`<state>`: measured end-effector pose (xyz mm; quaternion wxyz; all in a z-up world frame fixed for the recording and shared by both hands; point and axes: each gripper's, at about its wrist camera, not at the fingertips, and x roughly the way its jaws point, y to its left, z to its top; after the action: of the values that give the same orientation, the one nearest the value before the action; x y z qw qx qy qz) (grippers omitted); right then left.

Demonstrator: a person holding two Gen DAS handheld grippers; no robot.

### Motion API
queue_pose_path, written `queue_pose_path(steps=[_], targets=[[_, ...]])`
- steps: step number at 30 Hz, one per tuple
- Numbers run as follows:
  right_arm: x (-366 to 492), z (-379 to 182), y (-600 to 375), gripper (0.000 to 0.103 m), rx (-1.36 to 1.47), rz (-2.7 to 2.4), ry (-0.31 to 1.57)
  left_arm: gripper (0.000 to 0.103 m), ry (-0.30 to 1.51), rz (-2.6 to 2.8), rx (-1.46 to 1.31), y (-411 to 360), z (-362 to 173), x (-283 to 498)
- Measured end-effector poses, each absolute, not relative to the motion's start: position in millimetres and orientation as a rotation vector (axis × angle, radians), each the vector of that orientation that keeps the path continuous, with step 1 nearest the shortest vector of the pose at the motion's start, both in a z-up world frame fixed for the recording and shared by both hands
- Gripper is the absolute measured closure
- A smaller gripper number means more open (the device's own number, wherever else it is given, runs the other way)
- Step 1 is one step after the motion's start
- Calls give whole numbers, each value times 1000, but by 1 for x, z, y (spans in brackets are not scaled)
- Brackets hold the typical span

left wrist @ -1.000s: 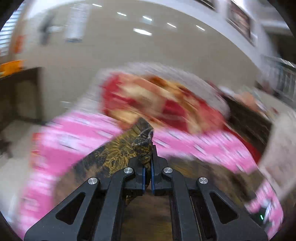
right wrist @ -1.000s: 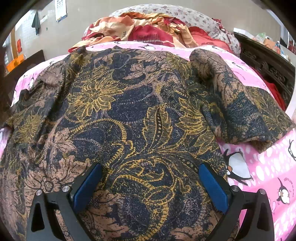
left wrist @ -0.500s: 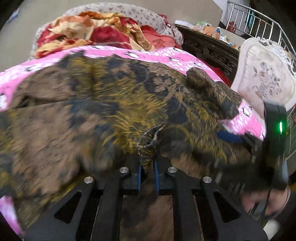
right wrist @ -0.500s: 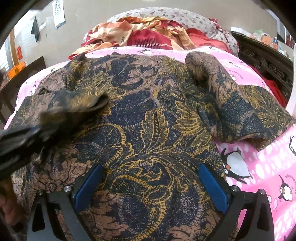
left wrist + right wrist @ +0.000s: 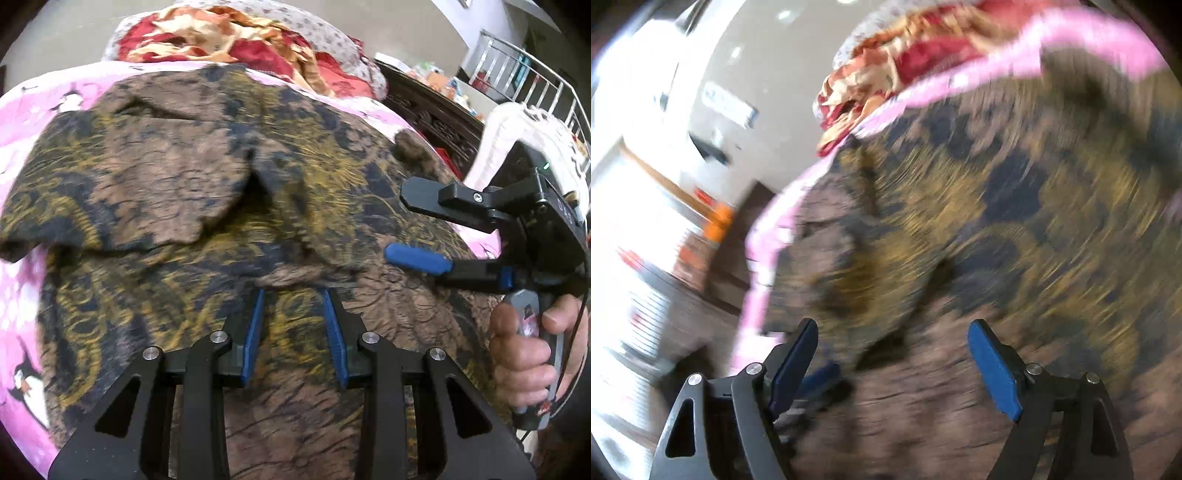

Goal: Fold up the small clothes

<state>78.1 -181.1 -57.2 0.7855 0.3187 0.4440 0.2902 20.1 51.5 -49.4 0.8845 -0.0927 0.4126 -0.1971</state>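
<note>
Pale wall point(image 5: 66, 33), dark carved wooden furniture point(image 5: 432, 110), metal railing point(image 5: 535, 88).

We see a bed under a pink penguin-print sheet point(image 5: 22, 155). A brown-and-gold patterned shirt point(image 5: 177, 177) lies spread directly on it, covering most of the sheet, one sleeve folded in over the body. A red-and-cream quilt point(image 5: 229, 40) is bunched at the far end, against a speckled pillow point(image 5: 332, 40).

Open gap between left gripper point(image 5: 294, 295) fingers, flat shirt point(image 5: 177, 177) ahead, folded sleeve flap forward-left, right gripper point(image 5: 421, 225) blocking forward-right.
</note>
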Motion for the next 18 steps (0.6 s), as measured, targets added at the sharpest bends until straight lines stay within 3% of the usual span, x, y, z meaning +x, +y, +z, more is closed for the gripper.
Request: queue_pose_path(steps=[3, 10, 13, 14, 18], targets=[[86, -70, -165, 27, 713, 638, 987, 71, 844, -342, -220, 65, -52, 13], [112, -66, -145, 29, 589, 599, 935, 71, 848, -277, -290, 75, -58, 16], [112, -64, -144, 47, 602, 593, 906, 71, 849, -275, -281, 74, -59, 17], [112, -65, -146, 63, 622, 600, 901, 71, 849, -276, -285, 74, -59, 17], [112, -69, -155, 81, 652, 575, 880, 71, 852, -276, -298, 74, -59, 18]])
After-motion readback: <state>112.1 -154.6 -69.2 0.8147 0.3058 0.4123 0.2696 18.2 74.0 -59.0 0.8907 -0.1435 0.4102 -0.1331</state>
